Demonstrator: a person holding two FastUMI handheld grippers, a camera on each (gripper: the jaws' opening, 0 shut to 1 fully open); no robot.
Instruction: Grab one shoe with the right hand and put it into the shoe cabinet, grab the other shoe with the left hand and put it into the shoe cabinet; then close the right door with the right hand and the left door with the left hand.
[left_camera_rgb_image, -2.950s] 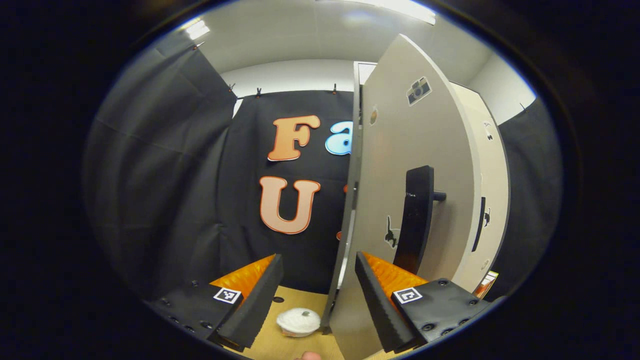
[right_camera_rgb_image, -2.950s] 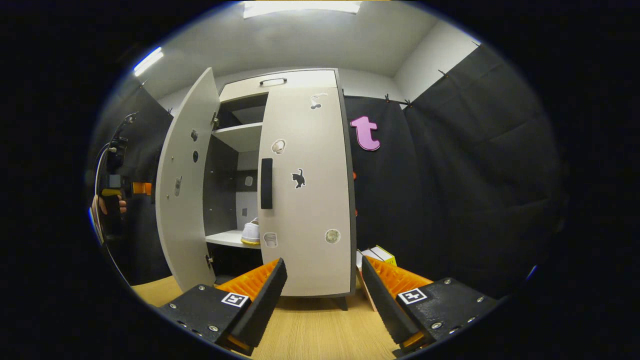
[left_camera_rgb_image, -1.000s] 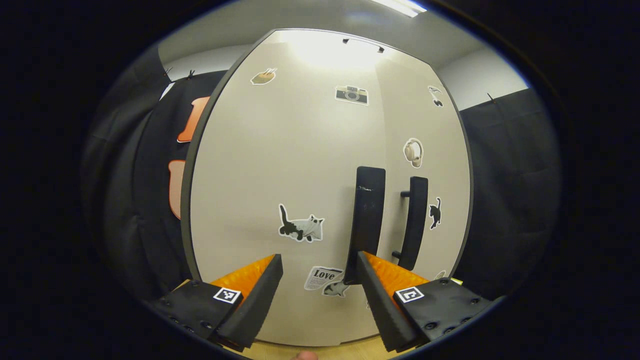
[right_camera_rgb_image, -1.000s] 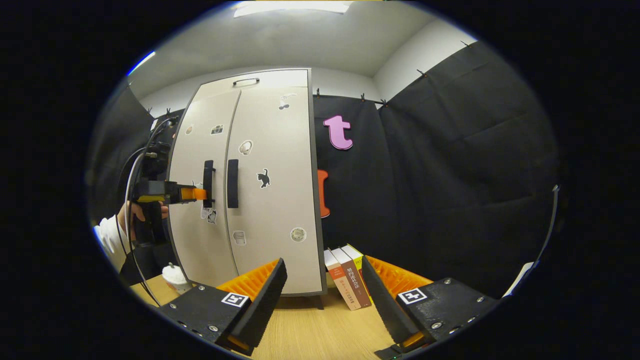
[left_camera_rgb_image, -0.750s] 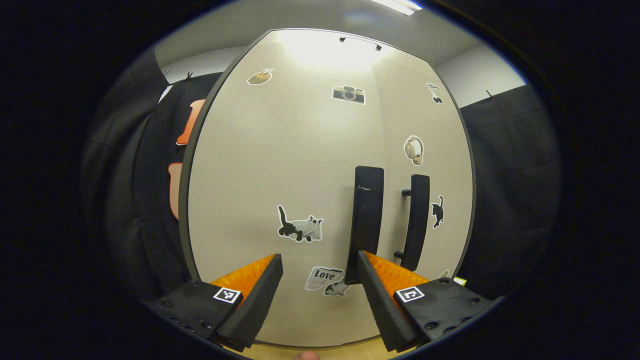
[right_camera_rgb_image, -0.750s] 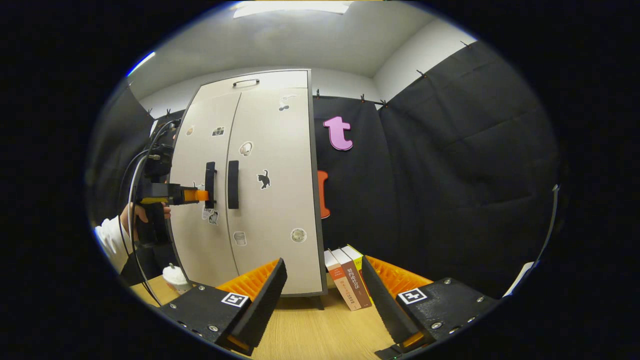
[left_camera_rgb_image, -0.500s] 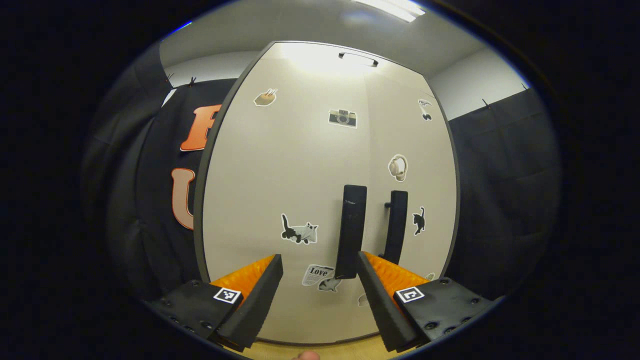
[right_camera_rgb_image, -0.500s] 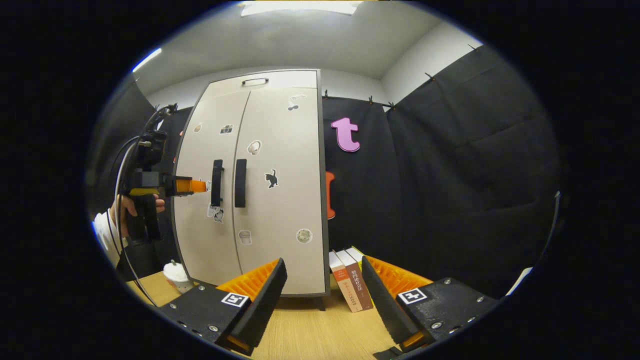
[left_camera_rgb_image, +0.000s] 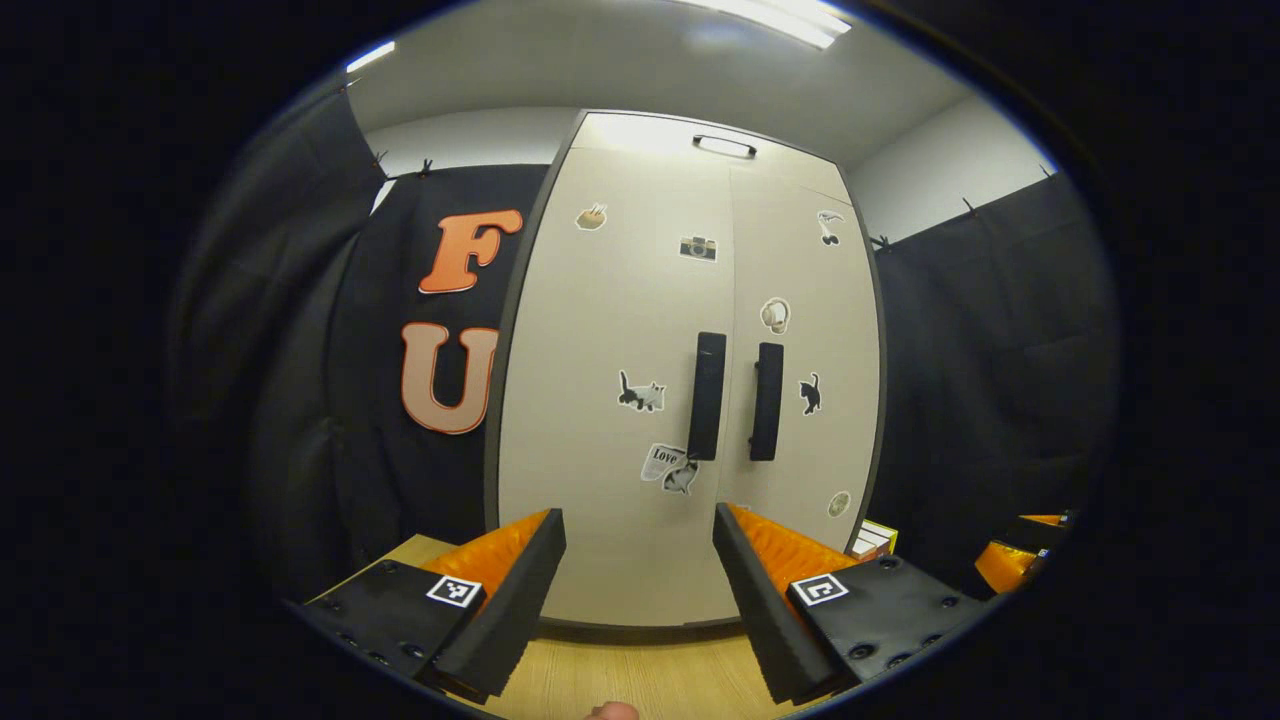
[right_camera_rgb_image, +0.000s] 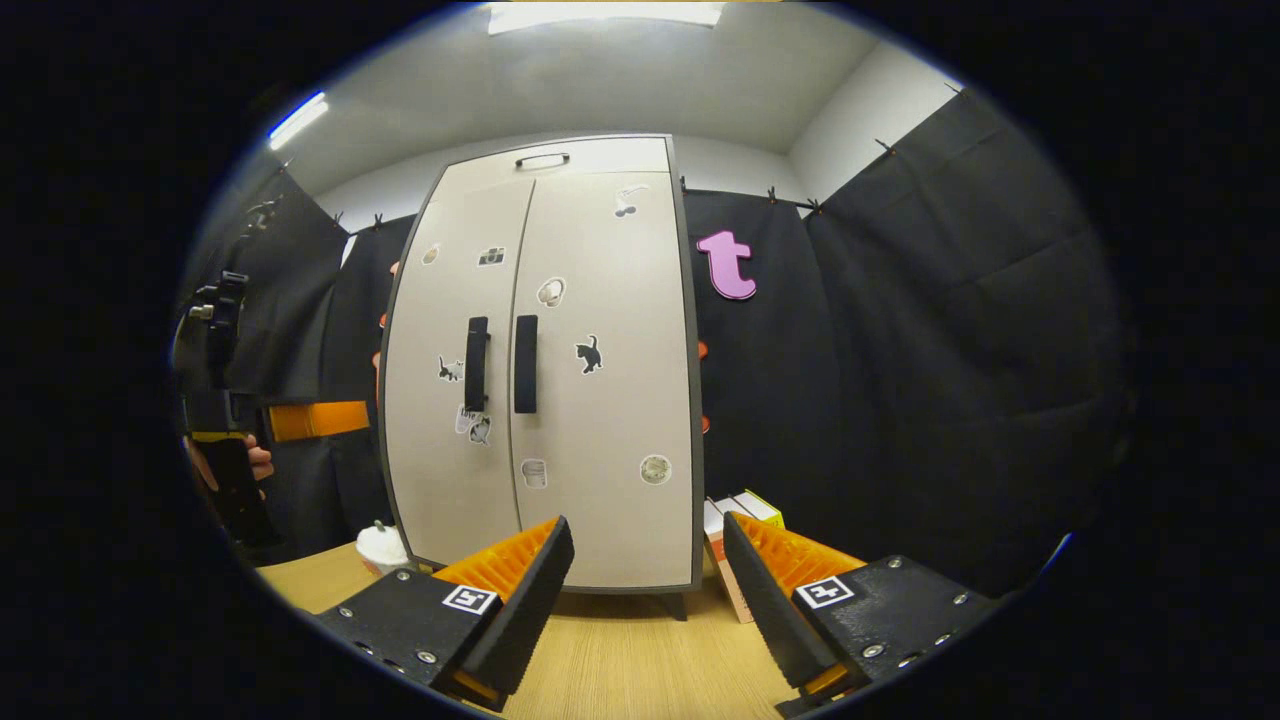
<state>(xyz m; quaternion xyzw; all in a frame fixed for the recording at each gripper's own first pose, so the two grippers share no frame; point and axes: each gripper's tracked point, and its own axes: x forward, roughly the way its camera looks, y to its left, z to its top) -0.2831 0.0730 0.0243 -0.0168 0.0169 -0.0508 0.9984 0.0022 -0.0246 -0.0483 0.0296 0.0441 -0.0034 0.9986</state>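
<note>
Shoe cabinet (left_camera_rgb_image: 690, 400): rear of table (left_camera_rgb_image: 620, 680), both doors shut, shoes judged inside. Left tool (left_camera_rgb_image: 635, 590), right tool (right_camera_rgb_image: 645, 590): spread, empty. Final step complete; next, withdrawal only.

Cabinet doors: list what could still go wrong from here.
1. Both doors look shut, but whether they latched cannot be told; one might drift open.
2. The white pot on the table sits below the left gripper; lowering the hand could knock it.
3. The books lean beside the cabinet, near the right gripper; a sweep could topple them.
</note>
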